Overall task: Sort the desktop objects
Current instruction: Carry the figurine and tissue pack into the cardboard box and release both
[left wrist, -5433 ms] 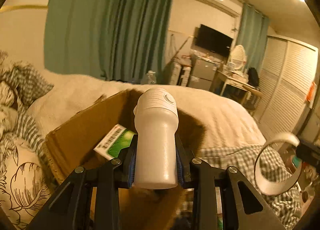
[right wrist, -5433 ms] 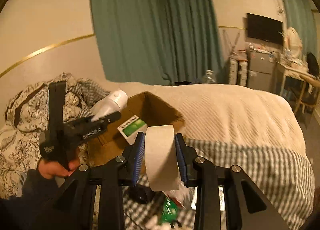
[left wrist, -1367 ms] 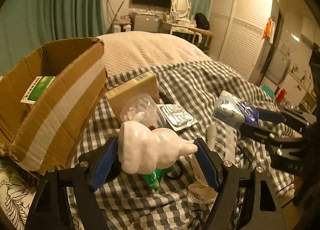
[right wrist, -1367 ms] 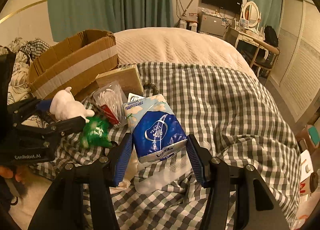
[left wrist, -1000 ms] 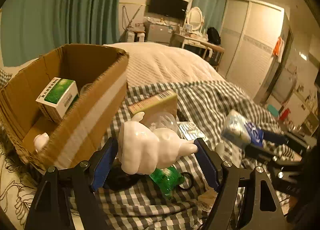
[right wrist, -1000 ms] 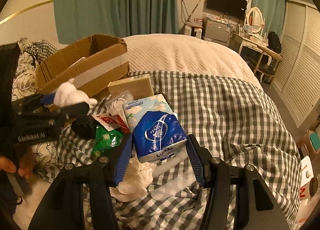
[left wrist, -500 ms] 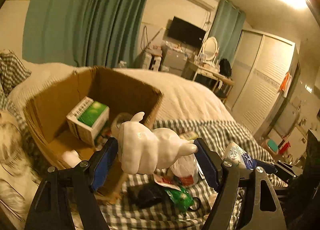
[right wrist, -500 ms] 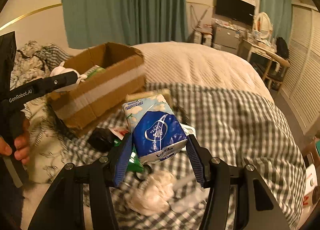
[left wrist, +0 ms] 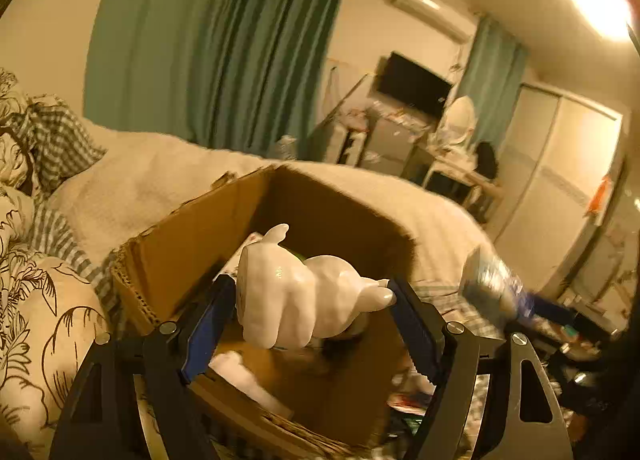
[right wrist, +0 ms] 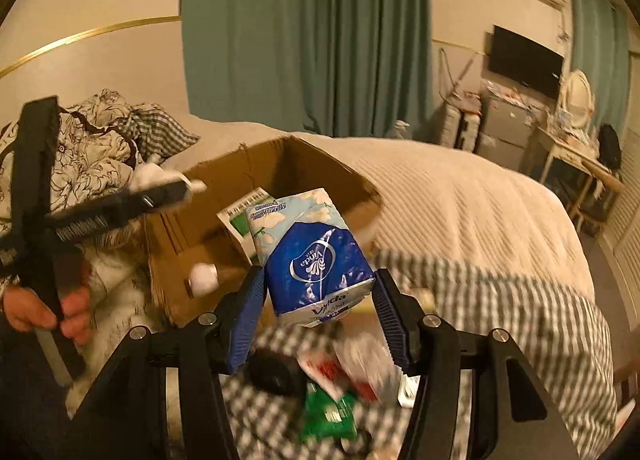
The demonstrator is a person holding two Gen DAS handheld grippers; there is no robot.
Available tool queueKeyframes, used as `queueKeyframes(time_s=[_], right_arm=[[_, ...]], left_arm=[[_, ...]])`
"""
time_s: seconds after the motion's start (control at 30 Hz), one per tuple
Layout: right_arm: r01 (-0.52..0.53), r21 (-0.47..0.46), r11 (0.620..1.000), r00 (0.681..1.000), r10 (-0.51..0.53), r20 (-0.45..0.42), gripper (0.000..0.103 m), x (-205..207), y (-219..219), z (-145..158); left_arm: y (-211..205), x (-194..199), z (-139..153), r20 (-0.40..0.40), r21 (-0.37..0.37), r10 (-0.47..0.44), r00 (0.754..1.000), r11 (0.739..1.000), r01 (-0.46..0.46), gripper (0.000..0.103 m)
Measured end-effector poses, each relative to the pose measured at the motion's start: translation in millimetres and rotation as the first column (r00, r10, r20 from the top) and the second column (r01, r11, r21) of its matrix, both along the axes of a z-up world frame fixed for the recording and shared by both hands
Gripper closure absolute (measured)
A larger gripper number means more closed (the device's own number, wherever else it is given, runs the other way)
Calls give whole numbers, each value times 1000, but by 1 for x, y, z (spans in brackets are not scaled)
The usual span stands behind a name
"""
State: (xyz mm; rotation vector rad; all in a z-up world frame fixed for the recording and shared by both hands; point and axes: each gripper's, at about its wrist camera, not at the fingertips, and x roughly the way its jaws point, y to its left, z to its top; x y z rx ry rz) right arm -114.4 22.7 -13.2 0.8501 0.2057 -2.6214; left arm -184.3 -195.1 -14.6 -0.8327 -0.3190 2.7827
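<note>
The left gripper (left wrist: 312,316) is clamped on a white rabbit figurine (left wrist: 296,296), held above the open cardboard box (left wrist: 192,236). The right gripper (right wrist: 318,314) is closed on a blue tissue pack (right wrist: 314,260), raised at the box's near corner. Inside the box lie a green-and-white carton (right wrist: 236,220) and a white bottle (right wrist: 204,278). The box sits on a bed with a checked blanket (right wrist: 520,320) and cream quilt (right wrist: 460,200); floral bedding (left wrist: 36,300) lies just beside the box. Blurred clutter (right wrist: 332,400) rests on the blanket before the box. Beyond the box hang teal curtains (left wrist: 224,40), with a wall television (left wrist: 414,84) further off. Since 1.4 seconds ago, both grippers have carried their loads from the blanket's clutter to the box.
</note>
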Motion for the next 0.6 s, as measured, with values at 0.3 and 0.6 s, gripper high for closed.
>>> queueKeyframes(time_s=[0.3,0.6], right_arm=[[-30,8,1000,999,30,38,49,-61,-57,-28],[34,-113,993,999,-34,-2,29,-71,-47,-30]], left_arm=[[-16,-7,-15,46,12,53,998,999,-53,23],[-18,-10,-23,56,-3,105,993,995,-105,2]])
